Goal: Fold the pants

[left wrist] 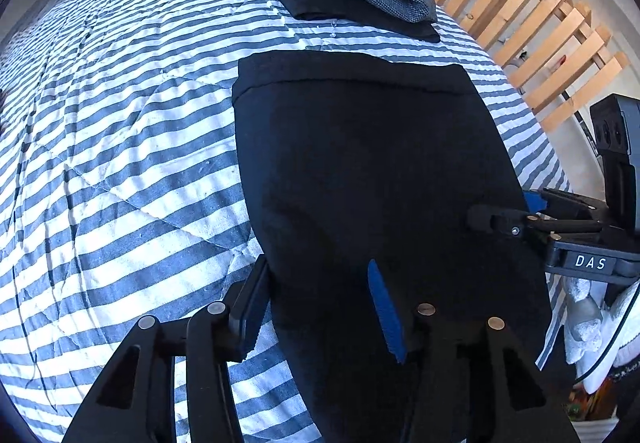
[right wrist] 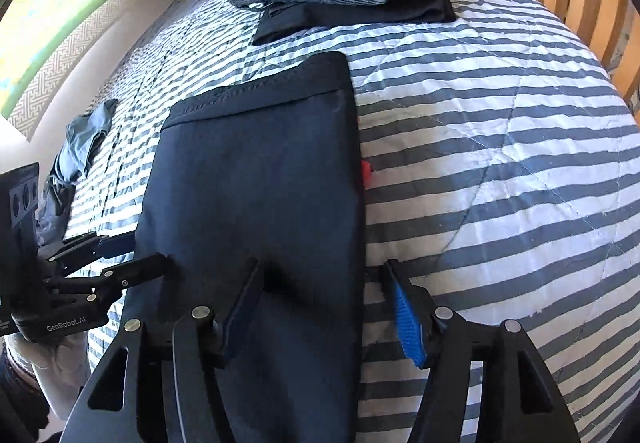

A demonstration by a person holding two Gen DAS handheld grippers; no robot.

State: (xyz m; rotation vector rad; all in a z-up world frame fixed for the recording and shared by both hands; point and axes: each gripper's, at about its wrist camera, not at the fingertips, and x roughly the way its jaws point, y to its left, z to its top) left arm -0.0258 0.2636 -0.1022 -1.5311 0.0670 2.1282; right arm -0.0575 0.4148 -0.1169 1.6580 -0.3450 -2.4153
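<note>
Both our tools, left tool (left wrist: 320, 307) and right tool (right wrist: 320, 307), stand apart over the dark pants (right wrist: 256, 179) at centre frame on the striped bed (right wrist: 500, 171).

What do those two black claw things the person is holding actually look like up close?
Both are matte black plastic tools with two hinged fingers, silver rivets at the joints and ribbed blue pads. The left tool reads "GenRobot.AI"; the right tool reads "DAS". A white glove covers the hand.
</note>
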